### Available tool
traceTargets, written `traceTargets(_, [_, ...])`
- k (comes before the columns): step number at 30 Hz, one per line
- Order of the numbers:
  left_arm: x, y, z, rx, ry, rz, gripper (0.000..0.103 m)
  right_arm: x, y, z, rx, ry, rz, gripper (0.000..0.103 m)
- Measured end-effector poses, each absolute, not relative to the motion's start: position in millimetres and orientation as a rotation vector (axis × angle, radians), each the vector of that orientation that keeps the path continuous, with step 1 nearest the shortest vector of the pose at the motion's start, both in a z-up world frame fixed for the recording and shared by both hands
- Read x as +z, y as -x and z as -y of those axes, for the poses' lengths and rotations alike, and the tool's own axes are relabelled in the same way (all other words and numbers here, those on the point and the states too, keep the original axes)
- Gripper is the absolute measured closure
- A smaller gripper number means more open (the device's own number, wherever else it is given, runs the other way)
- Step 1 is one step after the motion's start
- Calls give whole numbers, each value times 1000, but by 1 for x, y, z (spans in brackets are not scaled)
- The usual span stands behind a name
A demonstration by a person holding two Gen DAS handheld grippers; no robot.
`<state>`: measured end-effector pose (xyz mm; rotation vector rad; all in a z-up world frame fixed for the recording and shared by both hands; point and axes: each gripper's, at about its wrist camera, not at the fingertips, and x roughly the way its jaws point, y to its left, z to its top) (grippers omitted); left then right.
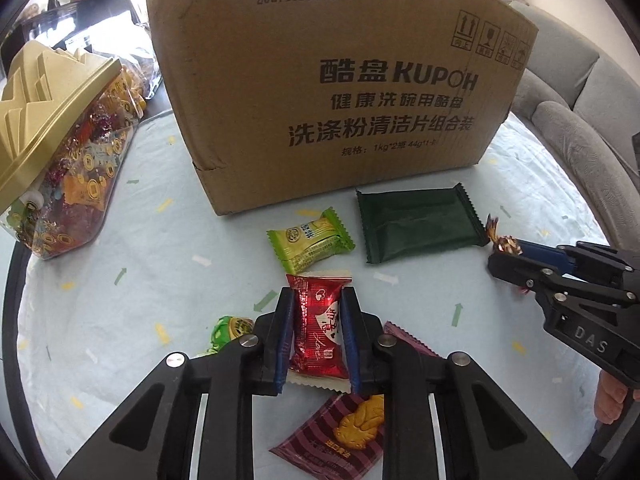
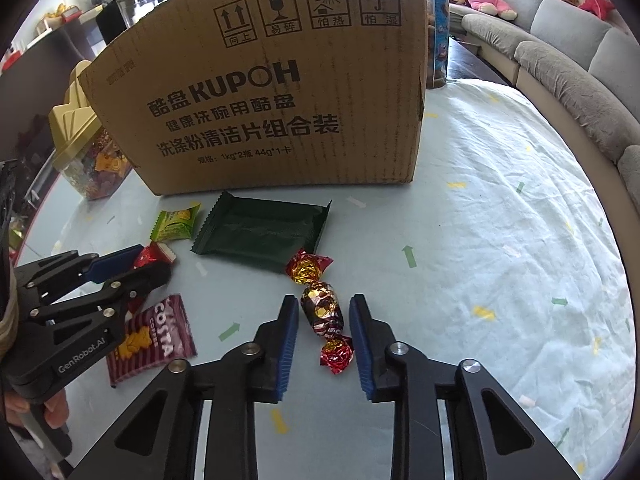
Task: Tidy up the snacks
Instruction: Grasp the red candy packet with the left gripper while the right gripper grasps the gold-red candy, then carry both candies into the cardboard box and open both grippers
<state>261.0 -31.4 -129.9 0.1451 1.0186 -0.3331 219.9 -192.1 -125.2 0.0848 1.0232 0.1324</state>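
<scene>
A red snack packet (image 1: 320, 320) lies on the pale tablecloth (image 1: 120, 280), and my left gripper (image 1: 318, 296) is shut on it, blue pads pressing both sides. In the right wrist view a red-and-gold foil candy (image 2: 322, 312) sits between the pads of my right gripper (image 2: 324, 304), which is closed onto its body. From the left camera, the right gripper (image 1: 496, 256) shows with that foil candy (image 1: 502, 242) at its tips. From the right camera, the left gripper (image 2: 156, 260) covers most of the red packet (image 2: 150, 256).
A large cardboard box (image 1: 320, 80) stands behind the snacks. Loose on the cloth are a light green packet (image 1: 310, 246), a dark green packet (image 1: 420, 224), a maroon biscuit packet (image 1: 340, 432) and a small green candy (image 1: 228, 328). A gold-lidded candy jar (image 1: 60, 160) stands left; a grey sofa (image 2: 560, 60) curves right.
</scene>
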Motion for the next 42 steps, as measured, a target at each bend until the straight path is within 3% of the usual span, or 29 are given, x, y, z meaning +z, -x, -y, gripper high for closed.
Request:
traceTargets(11, [-102, -243, 25, -332, -86, -952, 80, -107, -208, 188, 168, -87, -982, 84])
traceTargets(26, [-33, -201, 22, -347, -35, -790, 81, -41, -179, 176, 228, -71, -818, 84])
traceTargets(42, [38, -209, 16, -335, -5, -631, 81, 23, -186, 166, 256, -72, -660, 84])
